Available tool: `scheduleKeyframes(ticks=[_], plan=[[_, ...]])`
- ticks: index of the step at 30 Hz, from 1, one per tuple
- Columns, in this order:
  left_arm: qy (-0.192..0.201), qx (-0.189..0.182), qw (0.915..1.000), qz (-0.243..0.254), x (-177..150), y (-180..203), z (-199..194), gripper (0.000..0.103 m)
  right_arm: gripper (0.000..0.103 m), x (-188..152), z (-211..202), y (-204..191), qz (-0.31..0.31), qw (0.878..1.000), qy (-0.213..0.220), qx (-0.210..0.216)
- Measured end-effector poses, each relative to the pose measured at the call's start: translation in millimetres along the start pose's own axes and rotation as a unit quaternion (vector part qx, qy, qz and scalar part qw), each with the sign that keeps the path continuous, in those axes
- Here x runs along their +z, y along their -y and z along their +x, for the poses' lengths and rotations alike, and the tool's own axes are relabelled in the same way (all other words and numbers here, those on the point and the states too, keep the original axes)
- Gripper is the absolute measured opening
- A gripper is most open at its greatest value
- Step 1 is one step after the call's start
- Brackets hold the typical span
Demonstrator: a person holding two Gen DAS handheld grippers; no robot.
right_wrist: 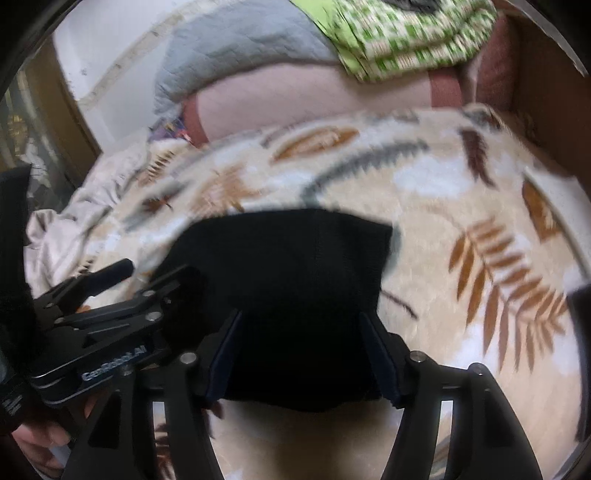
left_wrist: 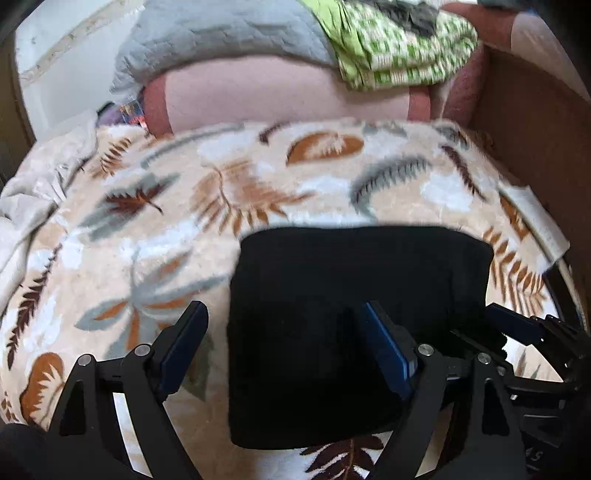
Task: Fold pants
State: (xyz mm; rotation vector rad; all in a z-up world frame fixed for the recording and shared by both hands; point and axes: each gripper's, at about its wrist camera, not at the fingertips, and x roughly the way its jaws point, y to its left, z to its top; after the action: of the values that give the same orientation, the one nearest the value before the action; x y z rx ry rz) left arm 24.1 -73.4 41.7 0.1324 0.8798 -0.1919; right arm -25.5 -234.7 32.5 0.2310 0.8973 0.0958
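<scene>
Pants [left_wrist: 354,325] lie folded into a black block on your leaf-print blanket [left_wrist: 155,221]; your left gripper [left_wrist: 284,339] and right gripper [right_wrist: 301,343], both spread wide, hover above, gripping nothing.

One folded black pants [left_wrist: 354,325], two hand-held grippers, left [left_wrist: 284,343], right [right_wrist: 299,350], one leaf-print blanket [left_wrist: 221,192]

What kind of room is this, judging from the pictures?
Probably a bedroom or living room at home: a plush cream blanket with a leaf print covers a bed or sofa, with a pink cushion and a grey quilted cover behind the folded black pants.
</scene>
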Motion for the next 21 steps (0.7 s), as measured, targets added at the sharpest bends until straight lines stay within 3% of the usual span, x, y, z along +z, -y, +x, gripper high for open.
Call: scheduleKeyframes(ticks=[4,7,21], plan=[[-0.010,-0.009,0.9998,-0.013,-4.4,-2.2,4.7,0.085,0.069,-1.9,-1.5,2.3,0.000,1.000,-0.006,0.001],[-0.006,-0.008,0.9999,-0.010,-3.0,-2.0,0.1,0.085,0.069,0.5,-16.2,4.7,-0.001,1.000,0.022,0.004],[0.008,-0.010,0.9999,-0.009,8.7,-17.9,-10.9,0.085,0.069,13.4,-16.7,20.1,0.010,1.000,0.012,-0.012]])
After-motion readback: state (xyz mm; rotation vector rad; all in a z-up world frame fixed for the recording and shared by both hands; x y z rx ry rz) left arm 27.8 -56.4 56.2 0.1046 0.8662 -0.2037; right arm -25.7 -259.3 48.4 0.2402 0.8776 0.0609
